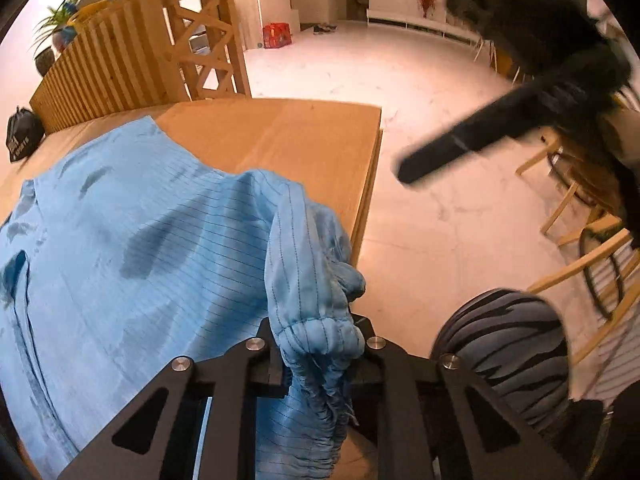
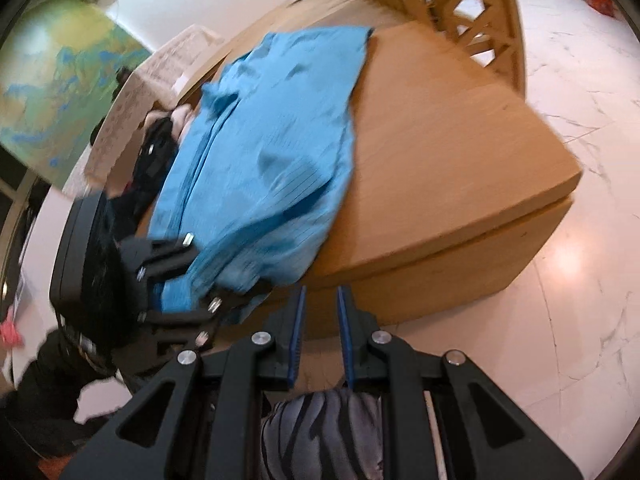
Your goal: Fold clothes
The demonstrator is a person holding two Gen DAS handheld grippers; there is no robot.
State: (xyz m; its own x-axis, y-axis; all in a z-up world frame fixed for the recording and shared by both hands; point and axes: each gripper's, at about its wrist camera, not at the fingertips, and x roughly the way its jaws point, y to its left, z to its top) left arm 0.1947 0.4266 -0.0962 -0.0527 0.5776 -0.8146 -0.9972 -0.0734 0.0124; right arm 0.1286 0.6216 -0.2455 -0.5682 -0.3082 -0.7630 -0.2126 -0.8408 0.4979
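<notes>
Blue pinstriped shirt point(image 1: 132, 232), one, lies spread on the wooden table point(image 1: 288, 140), its gathered cuff point(image 1: 320, 344) clamped in the left gripper point(image 1: 320, 354) at the near edge, while the right gripper point(image 2: 320, 334), jaws slightly apart, grasps nothing; beyond stand one slatted wooden fence point(image 1: 120, 60) and one black bag point(image 1: 22, 134).

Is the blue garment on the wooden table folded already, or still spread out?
Mostly spread out. The blue garment lies flat and long over the wooden table; only its cuff is bunched in the left tongs.
</notes>
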